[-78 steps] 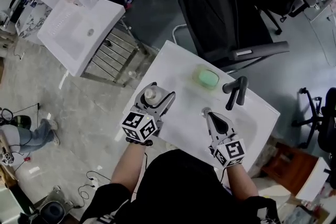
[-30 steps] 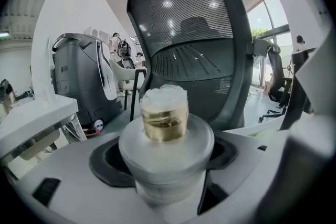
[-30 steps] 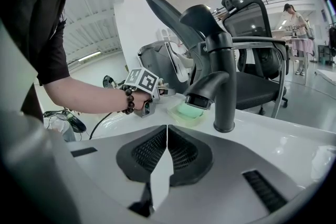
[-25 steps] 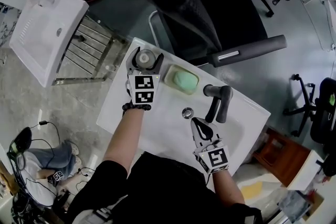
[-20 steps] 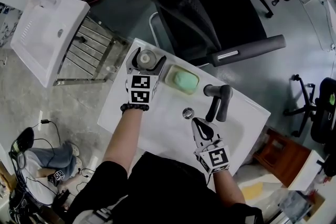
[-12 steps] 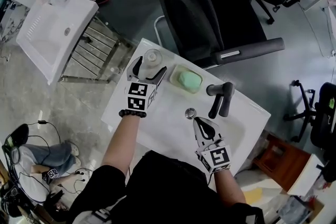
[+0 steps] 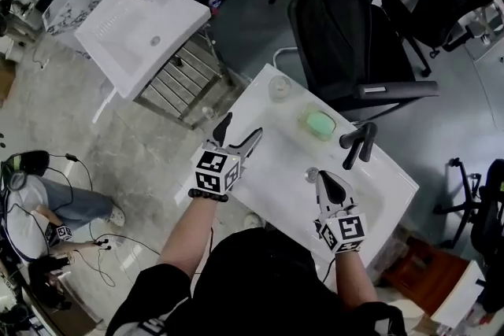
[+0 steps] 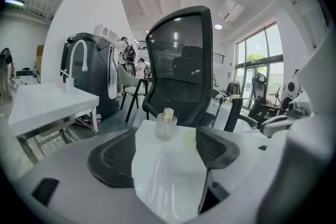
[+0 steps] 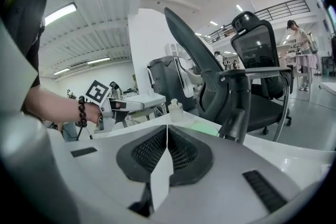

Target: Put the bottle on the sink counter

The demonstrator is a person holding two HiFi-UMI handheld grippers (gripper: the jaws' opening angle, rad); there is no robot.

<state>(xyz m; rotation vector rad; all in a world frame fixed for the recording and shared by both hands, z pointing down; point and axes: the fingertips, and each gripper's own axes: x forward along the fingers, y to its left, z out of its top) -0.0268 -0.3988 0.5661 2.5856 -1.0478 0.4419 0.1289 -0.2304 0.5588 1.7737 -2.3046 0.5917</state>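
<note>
The small clear bottle (image 7: pixel 279 86) stands upright on the far left corner of the white sink counter (image 7: pixel 268 161), left of the green soap dish (image 7: pixel 319 123). My left gripper (image 7: pixel 239 131) hovers over the counter's near left edge, well short of the bottle. Its jaws stand wide and are closing slightly, with nothing between them. In the left gripper view the bottle (image 8: pixel 165 124) stands ahead, beyond the left gripper (image 8: pixel 166 145). My right gripper (image 7: pixel 327 182) is shut and empty over the basin, near the drain (image 7: pixel 312 171). In the right gripper view the right gripper (image 9: pixel 167 129) points at the bottle (image 9: pixel 175 107).
A black faucet (image 7: pixel 356 144) rises at the counter's back right. Black office chairs (image 7: pixel 346 20) stand close behind the counter. A second white sink (image 7: pixel 134 27) on a metal rack (image 7: pixel 177 83) is at upper left. A person's legs (image 7: pixel 67 204) and cables lie on the floor at left.
My left gripper opened off the bottle and drew back toward me. The bottle stays standing at the far corner. The right gripper has barely moved.
</note>
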